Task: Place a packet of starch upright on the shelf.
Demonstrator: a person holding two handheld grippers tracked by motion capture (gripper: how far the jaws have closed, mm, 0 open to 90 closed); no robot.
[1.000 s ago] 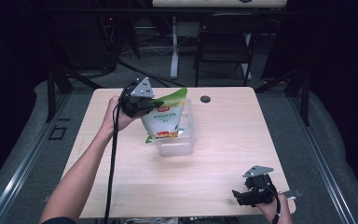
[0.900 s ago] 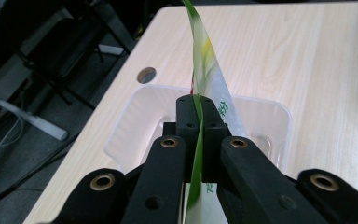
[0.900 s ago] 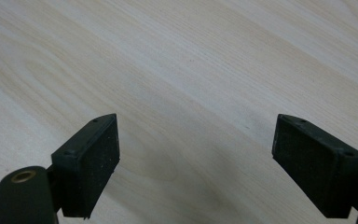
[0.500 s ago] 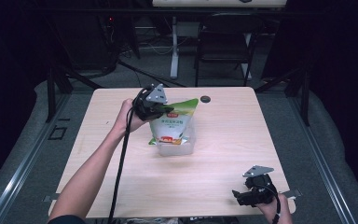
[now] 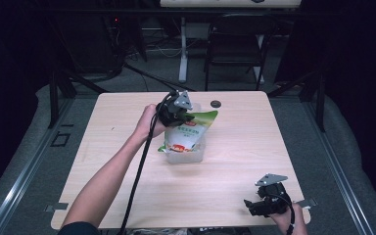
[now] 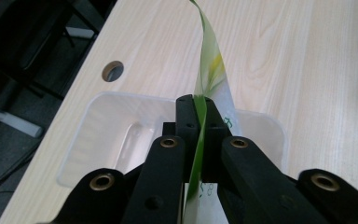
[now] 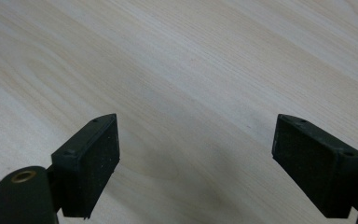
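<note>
Left gripper (image 5: 182, 116), at the upper middle of the high view, is clamped on the top edge of a green and white printed plastic pouch (image 5: 186, 134). In the left gripper view the thin green edge (image 6: 204, 107) runs straight up between the closed jaws. The pouch hangs tilted, its long axis running from upper right to lower left, with its bottom inside a clear plastic rectangular tub (image 5: 186, 154) on the pale wooden table (image 5: 249, 132). Right gripper (image 5: 264, 203), at the lower right, hovers over bare wood with jaws spread wide.
</note>
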